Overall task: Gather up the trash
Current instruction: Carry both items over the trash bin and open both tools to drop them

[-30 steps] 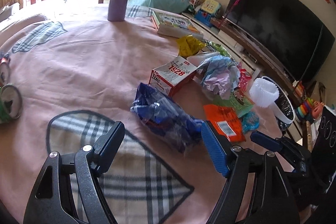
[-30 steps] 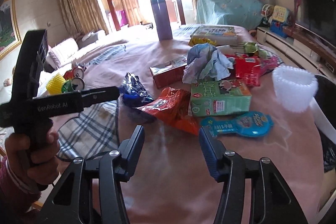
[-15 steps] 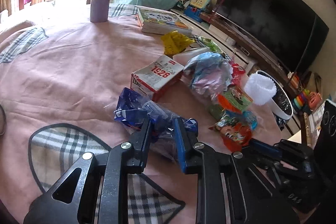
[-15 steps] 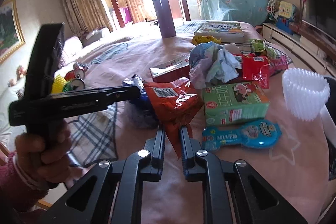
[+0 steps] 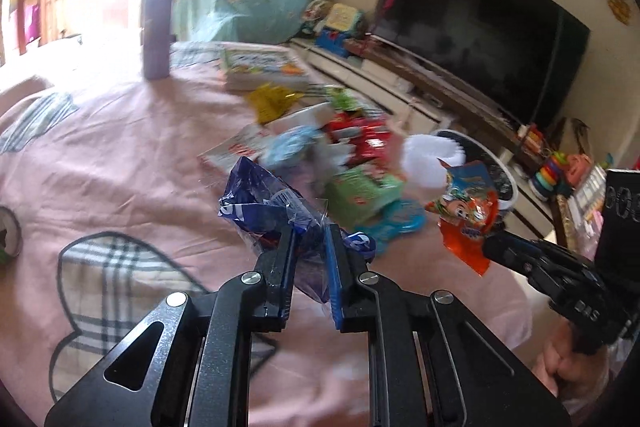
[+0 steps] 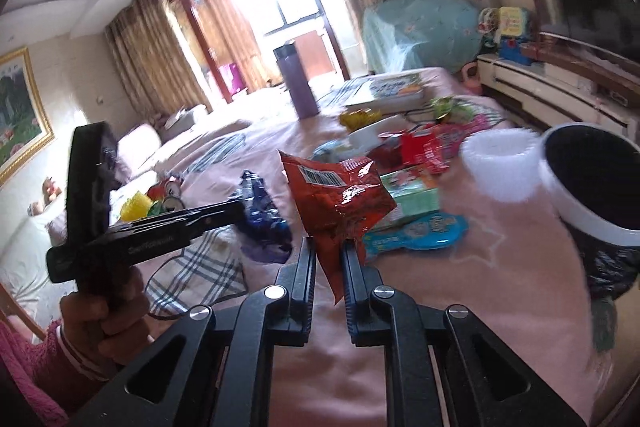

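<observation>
2 wrappers are off the bench at once, 1 in each gripper. The left gripper (image 5: 310, 247) has its fingers closed on a blue wrapper (image 5: 266, 205), pinching its near end so the crumpled body sticks up and away to the left, clear of the pink cloth. The right gripper (image 6: 328, 263) has its fingers clamped on the lower corner of a red wrapper (image 6: 338, 195), whose long axis rises from the fingers up and slightly left. What the next move likely turns on is the bin (image 6: 588, 183), a dark-lined tub with a white rim at the bench's far right edge, beside a white foam cup (image 6: 496, 167). In the right wrist view it lies to the right of the fingers and at about the wrapper's height, so the right hand is plainly the nearer; a sideways swing should bring the red wrapper over the opening. In the left wrist view the bin (image 5: 506, 187) sits behind the red wrapper (image 5: 466, 211), with the right gripper between it and the blue one, so the left hand probably has to follow. Boxes and packets still litter the bench (image 5: 120, 155).
</observation>
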Tool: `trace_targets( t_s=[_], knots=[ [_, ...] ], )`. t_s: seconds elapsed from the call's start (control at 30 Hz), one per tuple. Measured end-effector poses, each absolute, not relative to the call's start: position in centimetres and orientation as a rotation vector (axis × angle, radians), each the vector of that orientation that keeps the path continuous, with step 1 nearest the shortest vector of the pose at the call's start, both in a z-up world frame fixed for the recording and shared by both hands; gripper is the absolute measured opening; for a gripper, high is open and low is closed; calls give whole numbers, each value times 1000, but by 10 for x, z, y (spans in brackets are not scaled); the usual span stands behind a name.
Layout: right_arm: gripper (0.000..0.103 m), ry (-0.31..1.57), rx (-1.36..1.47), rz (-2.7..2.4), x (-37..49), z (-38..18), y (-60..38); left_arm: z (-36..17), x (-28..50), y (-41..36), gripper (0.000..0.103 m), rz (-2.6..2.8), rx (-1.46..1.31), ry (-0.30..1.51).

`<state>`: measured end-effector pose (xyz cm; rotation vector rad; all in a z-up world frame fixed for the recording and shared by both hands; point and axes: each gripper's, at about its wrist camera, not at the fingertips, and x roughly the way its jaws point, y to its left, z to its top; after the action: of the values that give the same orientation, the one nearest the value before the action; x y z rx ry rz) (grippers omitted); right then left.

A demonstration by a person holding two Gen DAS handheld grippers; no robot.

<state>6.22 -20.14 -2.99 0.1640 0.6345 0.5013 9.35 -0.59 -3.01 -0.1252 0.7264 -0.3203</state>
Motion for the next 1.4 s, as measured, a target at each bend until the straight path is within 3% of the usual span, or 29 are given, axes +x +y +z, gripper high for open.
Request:
trace_targets(
  t_s=[0.9, 1.4],
  knots=[
    [12, 629, 350, 182, 100, -24, -381, 11, 145, -204, 13, -705, 71, 671],
    [12, 702, 420, 167, 144, -34, -430, -7, 218, -272, 13, -767, 67, 775]
  ],
)
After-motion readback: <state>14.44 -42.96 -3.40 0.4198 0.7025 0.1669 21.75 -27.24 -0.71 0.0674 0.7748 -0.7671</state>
